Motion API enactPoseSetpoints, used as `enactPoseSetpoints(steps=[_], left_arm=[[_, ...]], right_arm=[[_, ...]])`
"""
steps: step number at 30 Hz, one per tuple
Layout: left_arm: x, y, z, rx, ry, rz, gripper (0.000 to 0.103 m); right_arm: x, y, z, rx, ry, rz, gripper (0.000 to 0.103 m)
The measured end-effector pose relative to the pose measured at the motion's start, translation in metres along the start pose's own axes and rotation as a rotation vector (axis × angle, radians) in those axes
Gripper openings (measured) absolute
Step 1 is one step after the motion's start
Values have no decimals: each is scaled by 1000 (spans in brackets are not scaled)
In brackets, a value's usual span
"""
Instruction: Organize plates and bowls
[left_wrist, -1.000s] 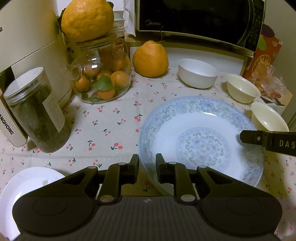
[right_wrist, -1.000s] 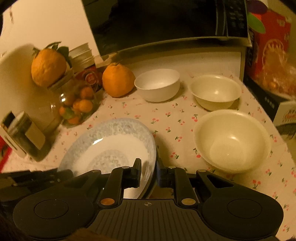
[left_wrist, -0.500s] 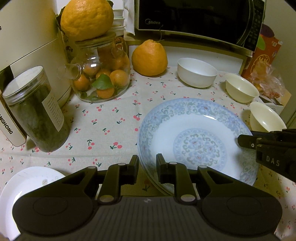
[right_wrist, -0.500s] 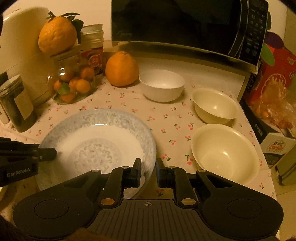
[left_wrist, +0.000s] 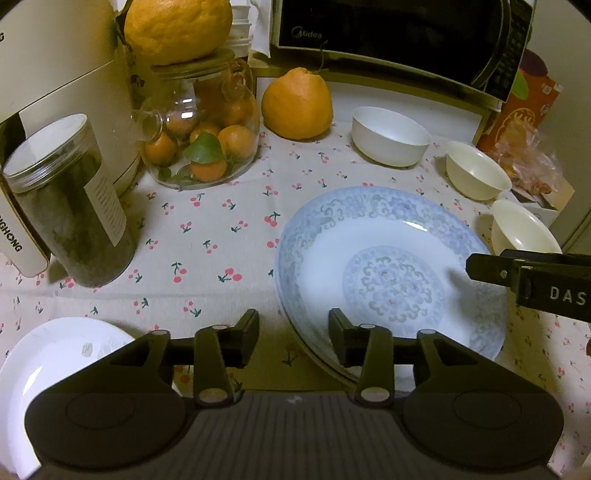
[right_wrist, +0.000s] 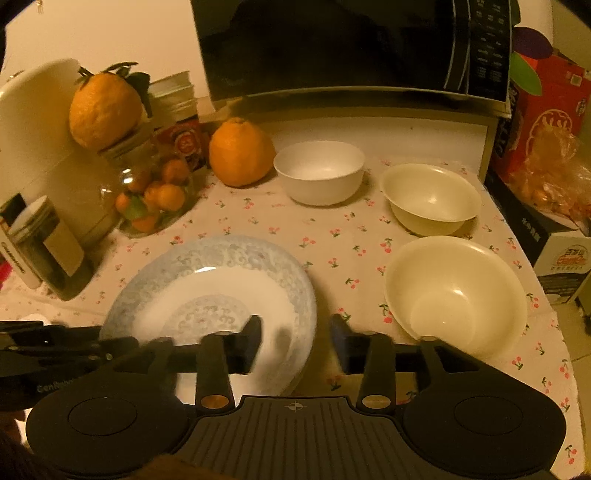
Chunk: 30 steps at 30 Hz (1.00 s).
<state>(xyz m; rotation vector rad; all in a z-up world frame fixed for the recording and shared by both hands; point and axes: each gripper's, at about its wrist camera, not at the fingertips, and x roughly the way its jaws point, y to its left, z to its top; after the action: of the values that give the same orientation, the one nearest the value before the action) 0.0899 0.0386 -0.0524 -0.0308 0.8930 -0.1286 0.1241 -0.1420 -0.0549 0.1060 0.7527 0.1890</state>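
Observation:
A large blue-patterned plate (left_wrist: 391, 269) lies on the cherry-print tablecloth (left_wrist: 207, 236); it also shows in the right wrist view (right_wrist: 218, 284). My left gripper (left_wrist: 293, 341) is open, its jaws either side of the plate's near-left rim. My right gripper (right_wrist: 295, 343) is open, its jaws either side of the plate's right rim. A white bowl (right_wrist: 319, 171) and two cream bowls, one further back (right_wrist: 430, 197) and one nearer (right_wrist: 456, 295), stand to the right. A white plate (left_wrist: 55, 365) lies at the near left.
A microwave (left_wrist: 399, 37) stands at the back. A glass jar of small oranges (left_wrist: 201, 133), a dark jar (left_wrist: 70, 203), a white appliance (left_wrist: 62, 66) and a big orange (left_wrist: 297, 105) crowd the left and back. Boxes and a snack bag (right_wrist: 546, 147) line the right edge.
Both grippers have opened; they were shut at the plate's rim before. The plate now lies flat on the cloth. The right wrist view has swung and settled.

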Motion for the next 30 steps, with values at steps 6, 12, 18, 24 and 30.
enactPoseSetpoints(steps=[6, 12, 18, 24, 30], left_arm=[[-11, 4, 1, -19, 11, -25, 64], [-25, 12, 1, -44, 20, -31, 81], [-37, 15, 1, -31, 23, -26, 94], [-48, 25, -7, 13, 36, -15, 99], [-55, 43, -15, 34, 59, 3, 100]], right_arm=[[-10, 4, 0, 12, 24, 55, 75], [-19, 7, -3, 37, 60, 100, 85], [-25, 8, -8, 89, 110, 132, 90], [-31, 12, -16, 123, 172, 161, 91], [-33, 21, -26, 142, 221, 189, 95]])
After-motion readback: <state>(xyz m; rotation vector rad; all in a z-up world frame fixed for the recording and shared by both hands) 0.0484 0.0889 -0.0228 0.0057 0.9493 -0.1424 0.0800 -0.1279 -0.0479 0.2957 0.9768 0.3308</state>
